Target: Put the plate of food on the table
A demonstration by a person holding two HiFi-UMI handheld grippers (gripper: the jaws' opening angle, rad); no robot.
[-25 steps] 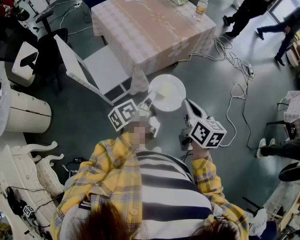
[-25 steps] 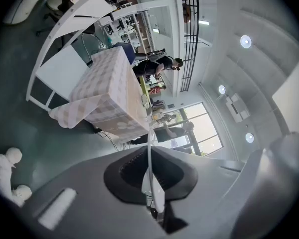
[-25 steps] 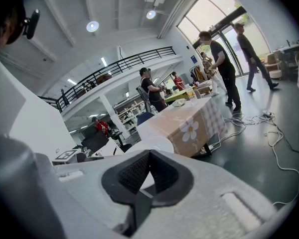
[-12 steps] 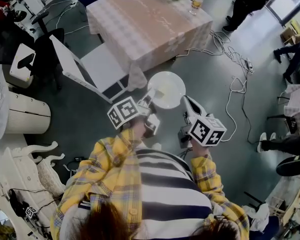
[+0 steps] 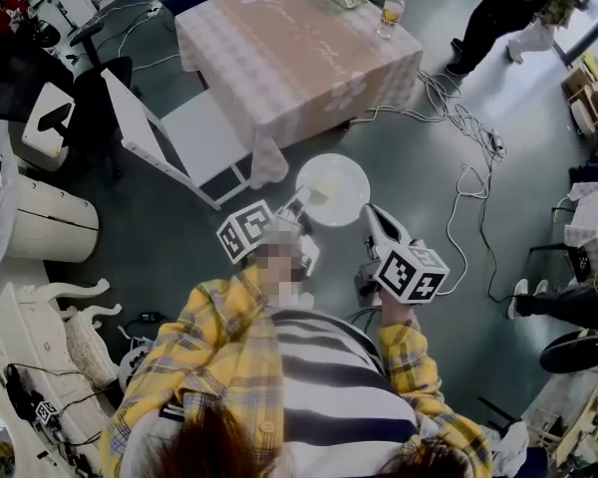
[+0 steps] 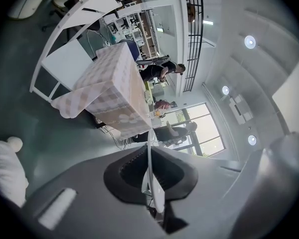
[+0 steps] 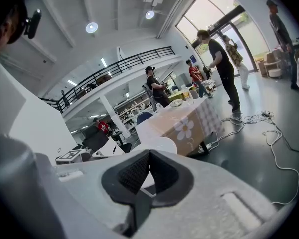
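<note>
Both hands out ahead of my chest, grippers aimed slightly downward toward the table (image 5: pixel 279 53). Left gripper (image 5: pixel 301 199), rolled sideways, is clamped on the plate (image 5: pixel 334 189) rim. Right gripper (image 5: pixel 371 213) has its jaws together, empty, beside the rim. The plate hangs over the floor, short of the table.

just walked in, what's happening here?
A person holds a white plate out in front with two tongs. The left tongs are clamped on the plate's rim. The right tongs are closed beside its near edge; contact there is unclear. The plate hangs over the floor, short of the cloth-covered table, where a bottle stands at the far corner.
</note>
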